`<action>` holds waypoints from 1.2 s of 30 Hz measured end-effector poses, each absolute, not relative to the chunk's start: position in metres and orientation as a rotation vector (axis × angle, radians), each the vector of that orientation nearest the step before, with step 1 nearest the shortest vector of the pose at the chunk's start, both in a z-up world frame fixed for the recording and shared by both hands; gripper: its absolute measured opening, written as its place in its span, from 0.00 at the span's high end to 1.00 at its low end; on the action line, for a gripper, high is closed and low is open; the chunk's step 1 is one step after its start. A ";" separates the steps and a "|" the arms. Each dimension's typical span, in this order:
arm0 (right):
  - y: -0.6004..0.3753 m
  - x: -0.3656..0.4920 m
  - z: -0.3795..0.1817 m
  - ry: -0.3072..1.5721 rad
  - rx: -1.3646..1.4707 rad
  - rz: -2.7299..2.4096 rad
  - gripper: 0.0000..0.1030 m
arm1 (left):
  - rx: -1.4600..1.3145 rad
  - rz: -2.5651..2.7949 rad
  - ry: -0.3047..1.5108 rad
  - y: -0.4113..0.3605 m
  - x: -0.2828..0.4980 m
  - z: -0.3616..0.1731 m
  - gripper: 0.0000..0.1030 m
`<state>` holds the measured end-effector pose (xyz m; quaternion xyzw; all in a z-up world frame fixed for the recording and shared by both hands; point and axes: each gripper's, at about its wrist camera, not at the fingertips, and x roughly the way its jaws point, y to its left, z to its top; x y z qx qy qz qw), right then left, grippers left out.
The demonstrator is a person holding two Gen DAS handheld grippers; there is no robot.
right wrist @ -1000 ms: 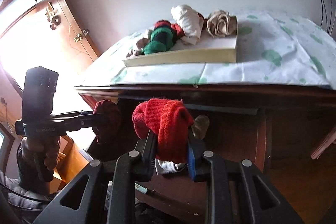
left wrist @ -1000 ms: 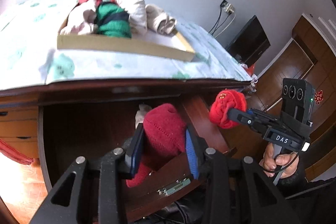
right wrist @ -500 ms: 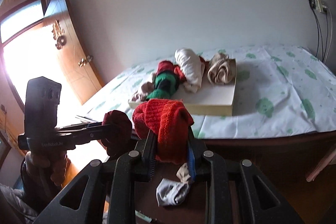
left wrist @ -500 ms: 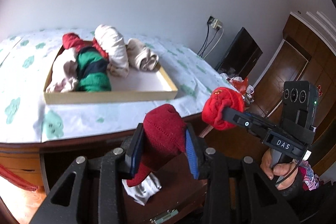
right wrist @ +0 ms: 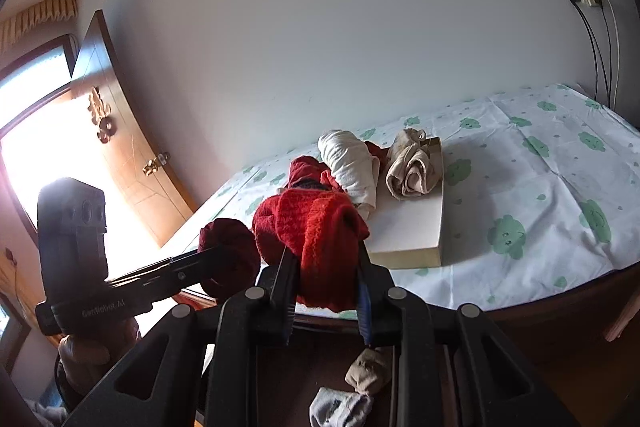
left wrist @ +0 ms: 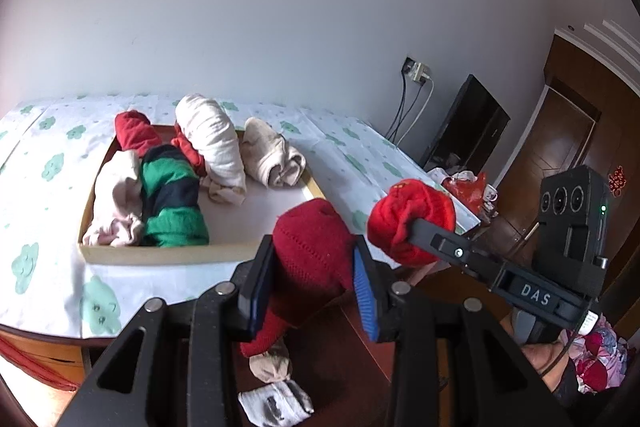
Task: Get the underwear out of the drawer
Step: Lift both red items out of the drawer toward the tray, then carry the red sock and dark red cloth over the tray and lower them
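Observation:
My left gripper is shut on a dark red knitted roll, held above the open wooden drawer. My right gripper is shut on a brighter red knitted roll, also above the drawer. Each gripper shows in the other's view: the right one with its bright red roll, the left one with its dark red roll. A beige bundle and a grey-white bundle lie in the drawer below.
A shallow cardboard tray on the flower-print cloth holds several rolled garments: pink, green-striped, red, white, beige. The same tray has bare room at its near right. A black screen and cables stand at the right wall.
Both grippers have risen with their red rolls from inside the drawer to above the table's edge. The tray and cloth now show from above.

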<state>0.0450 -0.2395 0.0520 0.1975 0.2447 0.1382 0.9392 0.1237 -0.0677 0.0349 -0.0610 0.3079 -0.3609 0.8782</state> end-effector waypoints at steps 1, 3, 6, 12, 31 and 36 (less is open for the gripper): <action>-0.240 0.046 0.053 0.497 0.405 0.282 0.74 | -0.124 -0.751 0.641 -0.069 0.125 0.035 0.65; -0.240 0.049 0.055 0.489 0.410 0.288 0.74 | -0.118 -0.747 0.642 -0.073 0.129 0.036 0.65; -0.240 0.052 0.058 0.477 0.407 0.286 0.74 | -0.113 -0.740 0.645 -0.078 0.133 0.035 0.65; -0.243 0.057 0.063 0.456 0.411 0.272 0.74 | -0.111 -0.724 0.649 -0.084 0.139 0.034 0.65; -0.246 0.065 0.066 0.444 0.383 0.233 0.74 | -0.053 -0.677 0.640 -0.101 0.153 0.037 0.65; -0.247 0.075 0.068 0.433 0.358 0.204 0.74 | -0.035 -0.639 0.624 -0.107 0.162 0.039 0.65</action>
